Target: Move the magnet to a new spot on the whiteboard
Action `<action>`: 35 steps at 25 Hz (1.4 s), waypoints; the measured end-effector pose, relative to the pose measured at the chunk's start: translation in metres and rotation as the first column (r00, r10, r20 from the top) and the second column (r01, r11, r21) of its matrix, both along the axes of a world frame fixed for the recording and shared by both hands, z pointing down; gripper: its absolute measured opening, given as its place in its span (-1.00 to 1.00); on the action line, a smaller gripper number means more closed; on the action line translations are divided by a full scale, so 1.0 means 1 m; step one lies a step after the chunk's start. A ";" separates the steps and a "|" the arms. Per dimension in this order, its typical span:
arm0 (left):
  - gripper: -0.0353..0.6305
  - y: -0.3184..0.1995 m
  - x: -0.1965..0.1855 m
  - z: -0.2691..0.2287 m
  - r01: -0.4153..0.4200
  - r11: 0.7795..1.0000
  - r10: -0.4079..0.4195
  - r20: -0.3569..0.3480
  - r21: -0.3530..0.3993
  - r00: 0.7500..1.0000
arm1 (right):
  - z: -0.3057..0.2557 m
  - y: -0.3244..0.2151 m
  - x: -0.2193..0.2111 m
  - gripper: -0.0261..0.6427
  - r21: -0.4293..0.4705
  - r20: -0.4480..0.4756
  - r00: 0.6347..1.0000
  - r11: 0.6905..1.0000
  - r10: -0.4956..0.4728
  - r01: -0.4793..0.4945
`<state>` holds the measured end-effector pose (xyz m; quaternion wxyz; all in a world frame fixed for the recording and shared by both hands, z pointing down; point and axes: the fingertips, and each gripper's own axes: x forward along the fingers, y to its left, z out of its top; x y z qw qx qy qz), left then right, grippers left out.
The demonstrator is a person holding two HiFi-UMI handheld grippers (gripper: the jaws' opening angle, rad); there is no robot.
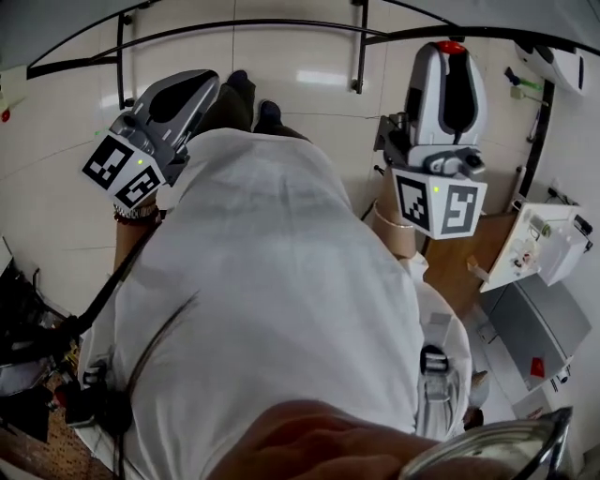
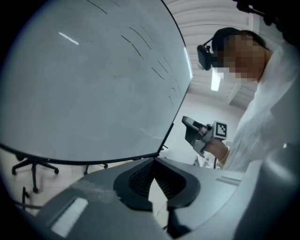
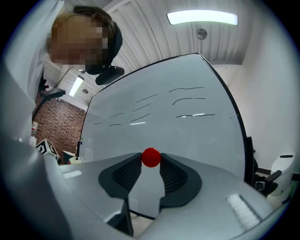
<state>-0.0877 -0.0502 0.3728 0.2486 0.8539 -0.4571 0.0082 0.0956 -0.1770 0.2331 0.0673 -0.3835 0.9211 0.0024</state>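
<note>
A round red magnet (image 3: pixel 151 157) sits pinched between the jaw tips of my right gripper (image 3: pixel 151 159), which is shut on it. Behind it stands the whiteboard (image 3: pixel 187 126), with several short dark marker strokes on it. Whether the magnet touches the board I cannot tell. In the head view the magnet (image 1: pixel 451 46) shows as a red dot at the tip of the right gripper (image 1: pixel 450 56). My left gripper (image 2: pixel 153 161) is shut with nothing between its jaws, and is held near the board's lower right edge (image 2: pixel 164 140). From above, the left gripper (image 1: pixel 192 89) sits at the upper left.
A black curved frame bar (image 1: pixel 281 26) runs across the top of the head view. A desk with a white device (image 1: pixel 544 248) stands at the right. An office chair (image 2: pixel 33 168) is under the board. A brick wall (image 3: pixel 58 124) lies to the left.
</note>
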 end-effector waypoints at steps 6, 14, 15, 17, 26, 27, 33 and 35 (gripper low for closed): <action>-0.89 -0.037 -0.012 -0.010 -0.199 0.979 0.195 0.082 0.048 0.977 | -0.009 -0.035 -0.028 -0.55 -0.006 0.002 0.999 0.999 0.051 -0.051; -0.89 -0.060 -0.027 -0.033 -0.427 0.896 0.414 0.118 0.125 0.903 | -0.041 -0.053 -0.080 -0.55 0.045 -0.006 0.994 0.993 0.111 -0.111; -0.89 -0.058 -0.021 -0.035 -0.458 0.879 0.443 0.127 0.131 0.887 | -0.048 -0.049 -0.085 -0.55 0.059 -0.002 0.994 0.992 0.113 -0.113; -0.89 -0.060 -0.018 -0.038 -0.507 0.848 0.492 0.126 0.151 0.861 | -0.060 -0.046 -0.101 -0.55 0.104 -0.005 0.993 0.988 0.118 -0.116; -0.89 -0.068 -0.009 -0.062 -0.656 0.696 0.625 0.203 0.292 0.754 | -0.080 -0.069 -0.119 -0.55 0.189 -0.048 0.979 0.965 0.196 -0.184; -0.89 -0.067 -0.007 -0.061 -0.656 0.698 0.628 0.193 0.287 0.754 | -0.080 -0.070 -0.116 -0.55 0.187 -0.057 0.978 0.964 0.203 -0.189; -0.89 -0.072 -0.020 -0.059 -0.586 0.762 0.572 0.139 0.275 0.809 | -0.080 -0.074 -0.111 -0.55 0.164 -0.075 0.974 0.967 0.212 -0.197; -0.89 -0.080 -0.028 -0.060 -0.546 0.791 0.534 0.123 0.277 0.837 | -0.081 -0.077 -0.112 -0.55 0.171 -0.079 0.976 0.967 0.205 -0.190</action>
